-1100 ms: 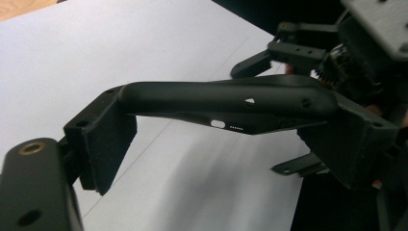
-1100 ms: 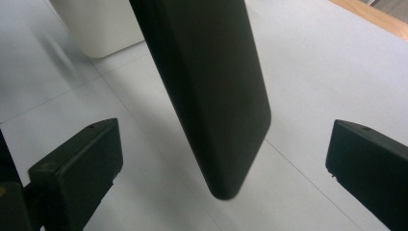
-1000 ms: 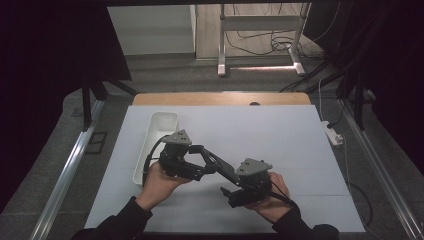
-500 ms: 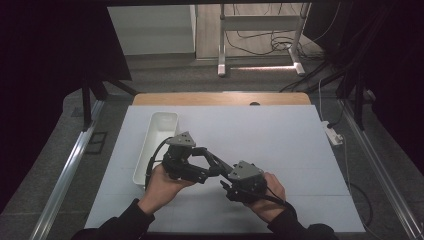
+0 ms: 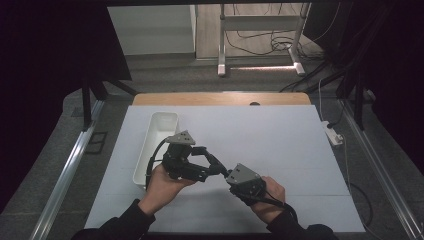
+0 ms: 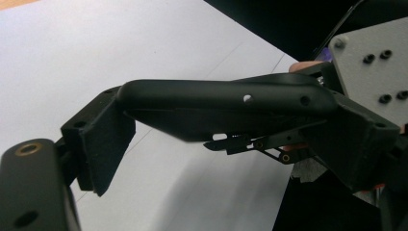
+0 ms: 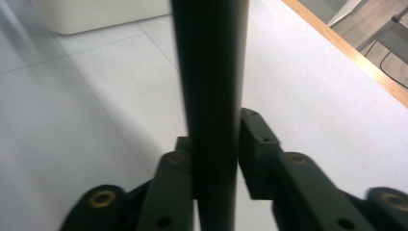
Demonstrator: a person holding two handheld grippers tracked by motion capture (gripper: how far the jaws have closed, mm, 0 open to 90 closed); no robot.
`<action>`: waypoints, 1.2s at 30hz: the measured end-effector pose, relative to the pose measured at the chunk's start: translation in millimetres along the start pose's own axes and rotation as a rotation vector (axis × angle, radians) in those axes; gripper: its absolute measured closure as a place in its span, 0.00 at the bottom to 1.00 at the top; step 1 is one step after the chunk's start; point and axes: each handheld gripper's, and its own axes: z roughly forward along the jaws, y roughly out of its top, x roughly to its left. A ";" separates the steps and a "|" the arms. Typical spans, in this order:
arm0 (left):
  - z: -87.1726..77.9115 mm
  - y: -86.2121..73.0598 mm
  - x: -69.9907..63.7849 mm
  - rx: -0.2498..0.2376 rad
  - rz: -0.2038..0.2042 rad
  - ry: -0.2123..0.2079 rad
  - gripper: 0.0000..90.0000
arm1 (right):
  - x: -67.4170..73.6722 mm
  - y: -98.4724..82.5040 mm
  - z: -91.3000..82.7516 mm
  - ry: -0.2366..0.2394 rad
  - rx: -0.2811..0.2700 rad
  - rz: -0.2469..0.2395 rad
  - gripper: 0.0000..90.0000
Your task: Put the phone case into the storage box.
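A person holds both grippers low over the white table sheet (image 5: 280,145). My left gripper (image 5: 216,166) points right with its fingers spread, open. My right gripper (image 5: 227,175) meets it from the right. Its jaws have just been closing, and they now clamp a black finger (image 7: 211,96) of the left gripper. In the right gripper view that finger stands upright between the pads (image 7: 255,144). In the left gripper view a long black bar (image 6: 226,103) runs from my own pad (image 6: 98,144) to the right gripper's grey plate (image 6: 375,72).
A white oblong tray (image 5: 150,145) stands left of the left hand, and its wall (image 7: 96,14) also shows in the right gripper view. The wooden table edge (image 5: 220,98) runs along the back. Metal rails flank the table and cables lie on the floor behind.
The right gripper's jaws, wide apart a second ago, have come together on the left gripper's finger. Both hands stayed nearly in place.
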 end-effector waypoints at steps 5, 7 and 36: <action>-0.3 0.0 1.8 -0.022 -0.014 -0.013 0.14 | 0.2 0.3 -2.1 -0.015 -0.012 -0.019 0.93; -0.3 -0.2 1.9 -0.029 -0.012 -0.012 0.14 | 0.8 0.4 -2.2 -0.019 -0.016 -0.025 0.93; -27.3 -6.0 18.5 -0.090 0.161 0.012 0.00 | -25.4 -7.2 -13.1 0.233 -0.075 0.156 0.95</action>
